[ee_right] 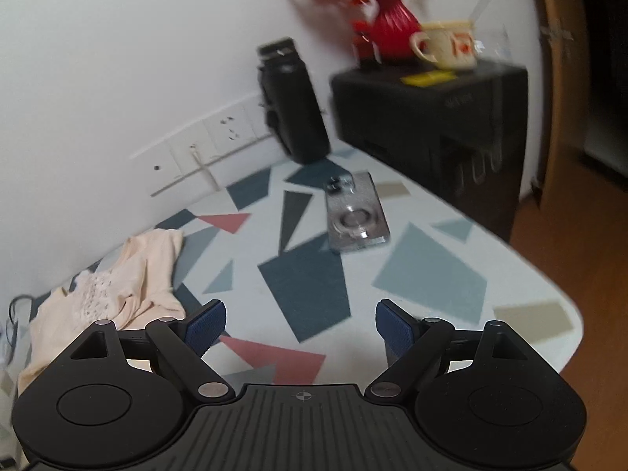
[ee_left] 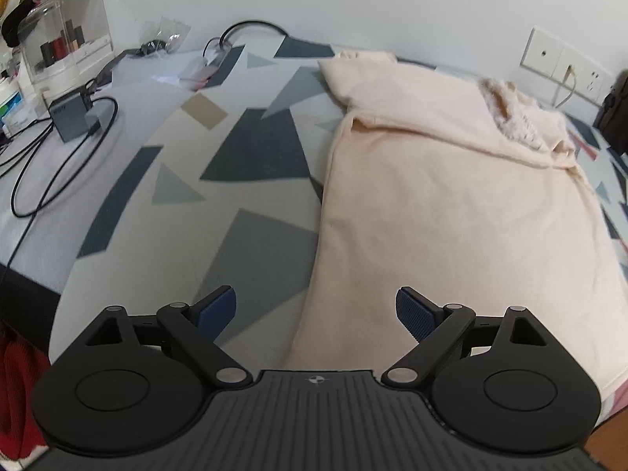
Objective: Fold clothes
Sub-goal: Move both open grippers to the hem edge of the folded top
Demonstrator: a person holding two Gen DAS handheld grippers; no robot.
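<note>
Through the left wrist view we see the left gripper [ee_left: 315, 316] tilted down over the tabletop [ee_left: 251, 235], its blue fingers [ee_left: 412, 314] spread wide with nothing between them. The cream garment [ee_left: 451, 204] lies flat ahead, its near edge running between the fingers and on past the right one.

Through the right wrist view, the right gripper [ee_right: 300, 322] angles down, fingers [ee_right: 206, 324] wide and empty; the garment [ee_right: 117, 290] sits just beyond the left finger, a clear phone case [ee_right: 355, 214] ahead.
</note>
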